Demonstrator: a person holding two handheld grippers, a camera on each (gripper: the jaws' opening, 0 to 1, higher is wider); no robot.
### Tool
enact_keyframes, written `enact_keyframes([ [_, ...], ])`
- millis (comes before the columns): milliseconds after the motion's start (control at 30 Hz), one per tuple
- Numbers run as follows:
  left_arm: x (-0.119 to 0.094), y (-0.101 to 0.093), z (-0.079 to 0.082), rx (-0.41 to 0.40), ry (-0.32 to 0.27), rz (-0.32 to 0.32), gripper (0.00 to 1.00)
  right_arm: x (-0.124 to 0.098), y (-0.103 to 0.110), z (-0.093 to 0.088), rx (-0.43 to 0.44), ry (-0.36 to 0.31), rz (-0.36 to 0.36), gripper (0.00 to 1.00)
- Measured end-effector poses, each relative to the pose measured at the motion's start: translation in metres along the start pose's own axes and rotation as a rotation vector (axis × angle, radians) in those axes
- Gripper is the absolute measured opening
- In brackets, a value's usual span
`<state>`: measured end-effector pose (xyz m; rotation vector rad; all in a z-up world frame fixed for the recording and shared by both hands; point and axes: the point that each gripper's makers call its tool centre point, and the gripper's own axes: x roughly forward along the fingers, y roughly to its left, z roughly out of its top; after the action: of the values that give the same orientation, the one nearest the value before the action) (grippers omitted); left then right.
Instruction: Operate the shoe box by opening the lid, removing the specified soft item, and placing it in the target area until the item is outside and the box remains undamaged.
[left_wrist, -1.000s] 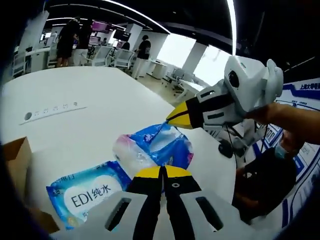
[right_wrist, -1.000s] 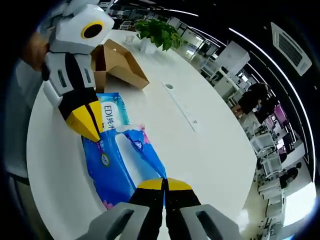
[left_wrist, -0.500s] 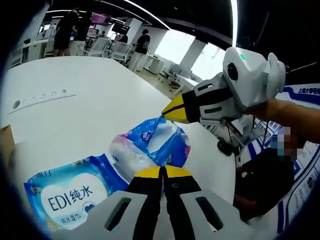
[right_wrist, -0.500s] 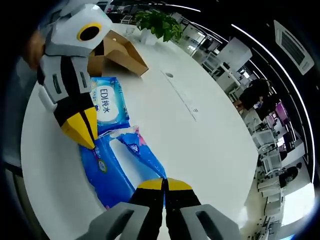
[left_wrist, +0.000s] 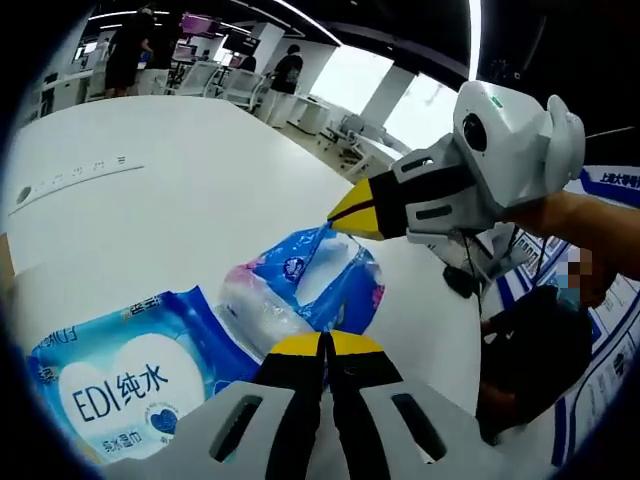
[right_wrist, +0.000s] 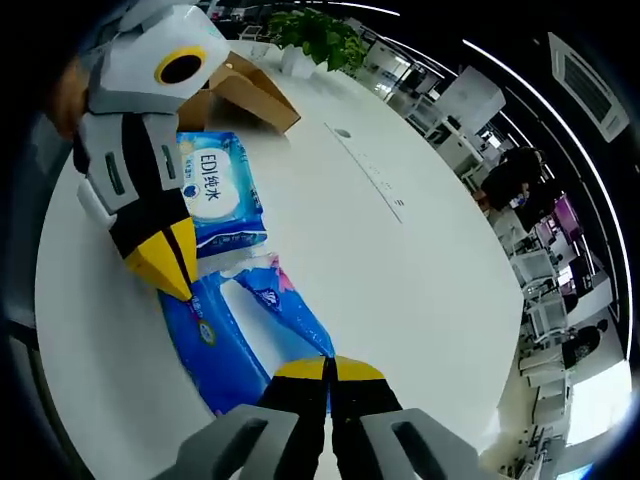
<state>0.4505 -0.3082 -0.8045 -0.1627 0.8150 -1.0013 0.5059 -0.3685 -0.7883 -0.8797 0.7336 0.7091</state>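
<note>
Left gripper (left_wrist: 322, 345) jaws pinched on one end of the crinkly blue plastic tissue pack (left_wrist: 300, 290). Right gripper (right_wrist: 328, 368) jaws pinched on its other end; pack held between them over the round white table (right_wrist: 420, 270). Blue-and-white "EDI" wet-wipe packet (right_wrist: 212, 195) lies flat just beside; open brown cardboard shoe box (right_wrist: 245, 95) beyond.

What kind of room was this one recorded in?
Most likely an open-plan office: a large white table, rows of desks with office chairs, people standing at workstations, and a potted plant.
</note>
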Motion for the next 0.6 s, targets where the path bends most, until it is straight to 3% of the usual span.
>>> enact_keyframes([
  [600, -0.0066, 0.0045, -0.0059, -0.013, 0.014, 0.023, 0.0, 0.0041, 0.0052, -0.0013, 0.043, -0.004, 0.002, 0.0],
])
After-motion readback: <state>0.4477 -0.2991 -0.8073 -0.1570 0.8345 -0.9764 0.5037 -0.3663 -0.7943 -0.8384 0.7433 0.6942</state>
